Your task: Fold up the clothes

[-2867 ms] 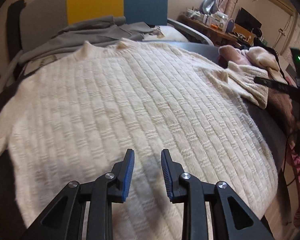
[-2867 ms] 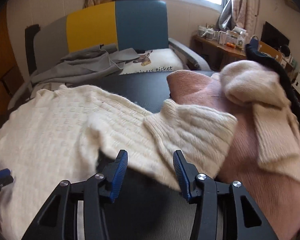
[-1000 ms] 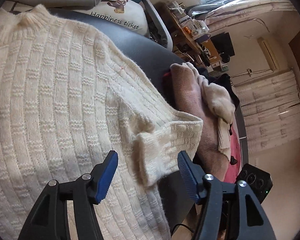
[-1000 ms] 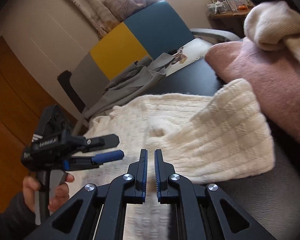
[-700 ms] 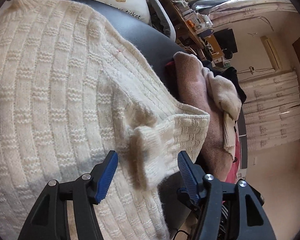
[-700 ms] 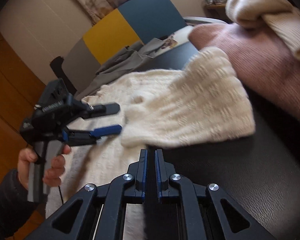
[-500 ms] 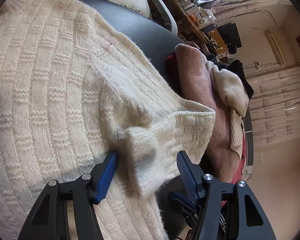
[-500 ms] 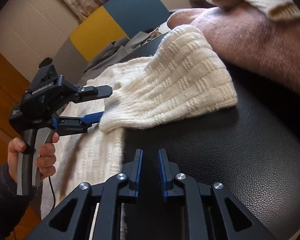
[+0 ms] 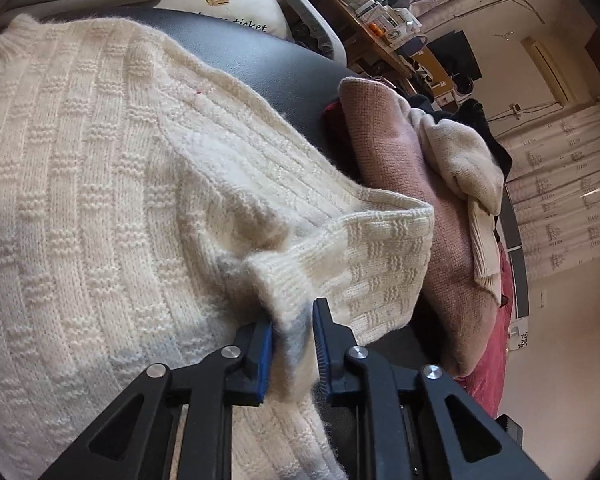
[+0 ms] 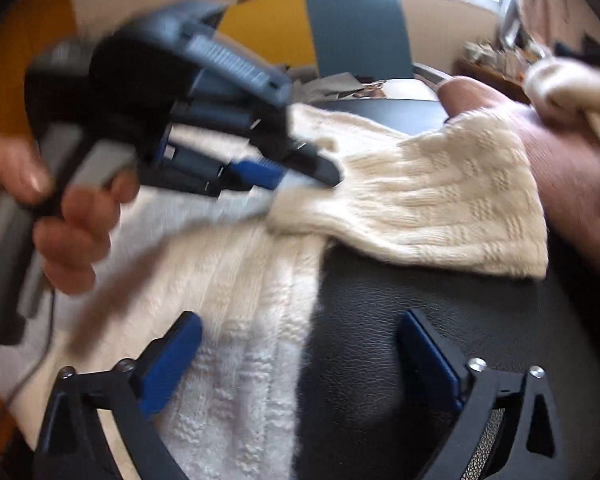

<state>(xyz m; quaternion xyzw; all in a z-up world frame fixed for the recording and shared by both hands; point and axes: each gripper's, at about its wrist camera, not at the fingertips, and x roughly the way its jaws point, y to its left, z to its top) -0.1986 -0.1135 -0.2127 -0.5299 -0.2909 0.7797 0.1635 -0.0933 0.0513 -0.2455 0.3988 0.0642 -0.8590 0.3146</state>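
left gripper [image 9: 292,346] pinches the cream sweater [image 9: 100,184] cuff; right gripper [image 10: 300,364] is opening, fingers spread over the sweater's near edge. keep the sleeve taut and fold it leftward across the body.

Two wrist cameras, both close over my cream sweater [image 9: 100,184].
My left view looked down along its fingers from the sweater's body toward the folded sleeve [image 9: 380,264] and the pink pile [image 9: 384,140]. My right view faced across the black table [image 10: 420,340] toward the colour-block chair [image 10: 332,28], catching my left gripper [image 10: 300,168]. Both shared the sleeve.
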